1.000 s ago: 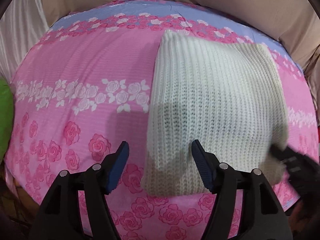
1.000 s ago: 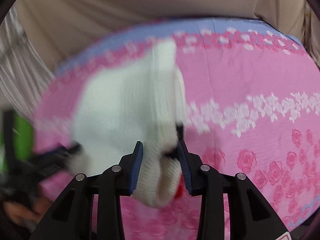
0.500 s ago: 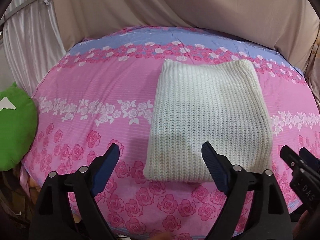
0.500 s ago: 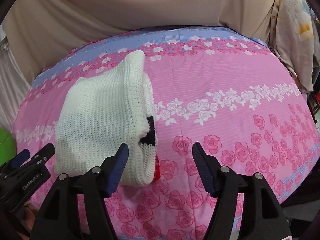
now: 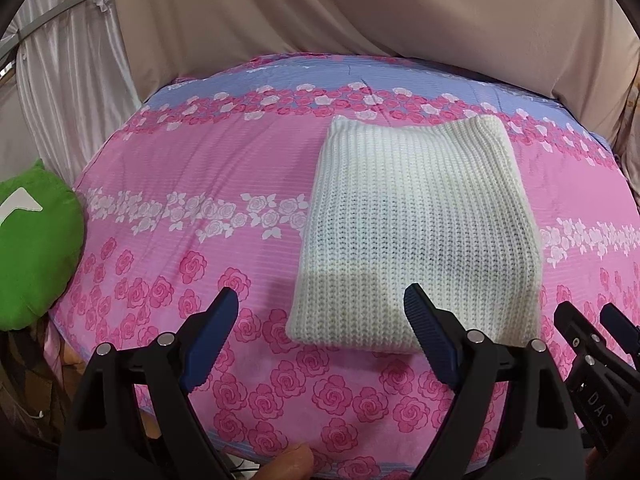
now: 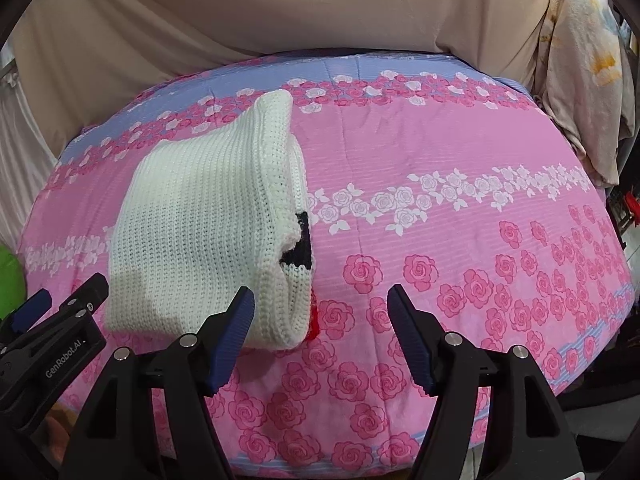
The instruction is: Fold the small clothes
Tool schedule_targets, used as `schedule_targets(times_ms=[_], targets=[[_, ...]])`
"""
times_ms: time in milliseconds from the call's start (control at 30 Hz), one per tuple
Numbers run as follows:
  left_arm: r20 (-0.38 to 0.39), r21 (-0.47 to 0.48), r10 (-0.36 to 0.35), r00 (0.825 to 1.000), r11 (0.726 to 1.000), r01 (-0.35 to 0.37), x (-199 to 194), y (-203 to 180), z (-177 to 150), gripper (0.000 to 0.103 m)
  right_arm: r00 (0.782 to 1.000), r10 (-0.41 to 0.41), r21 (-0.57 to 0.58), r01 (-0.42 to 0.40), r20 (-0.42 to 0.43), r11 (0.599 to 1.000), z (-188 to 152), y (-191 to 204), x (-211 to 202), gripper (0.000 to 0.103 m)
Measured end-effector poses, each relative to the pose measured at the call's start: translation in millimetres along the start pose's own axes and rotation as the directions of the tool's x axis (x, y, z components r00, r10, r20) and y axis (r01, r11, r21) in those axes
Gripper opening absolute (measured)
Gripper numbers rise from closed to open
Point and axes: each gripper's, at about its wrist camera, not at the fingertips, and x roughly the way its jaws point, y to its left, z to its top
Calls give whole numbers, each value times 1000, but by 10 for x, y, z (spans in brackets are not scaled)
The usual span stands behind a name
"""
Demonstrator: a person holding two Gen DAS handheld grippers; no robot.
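A white knitted sweater [image 5: 416, 236] lies folded into a thick rectangle on the pink rose-patterned bedsheet [image 5: 200, 184]. In the right wrist view the sweater [image 6: 208, 232] shows stacked layers at its right edge, with black and red knit parts peeking out. My left gripper [image 5: 322, 312] is open and empty, held above the sweater's near left corner. My right gripper [image 6: 320, 304] is open and empty, just in front of the sweater's near right corner. Each gripper shows at the edge of the other's view.
A green cushion [image 5: 32, 248] sits at the bed's left edge. Beige cloth [image 5: 360, 12] hangs behind the bed. A pale flowered cloth [image 6: 588, 80] hangs at the far right. The bed's front edge [image 6: 360, 452] is close below the grippers.
My right gripper has let go of the sweater's edge and opened. Both grippers have pulled back toward the bed's near edge. The sweater now lies still and folded.
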Motion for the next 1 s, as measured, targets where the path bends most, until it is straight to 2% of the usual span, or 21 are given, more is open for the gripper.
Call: schedule_targets(times_ms=[500,1000], targets=[[-10,7,-1,1000,1000,1,-1,-33,-66,82,1000,-11,19,12,-29,1000,-85,7,4,69],[-4,19,1,1000,1000,-1,-27,-79,-107,82,1000,3,-17,-4,-9,1000,-114,103,-60,70]])
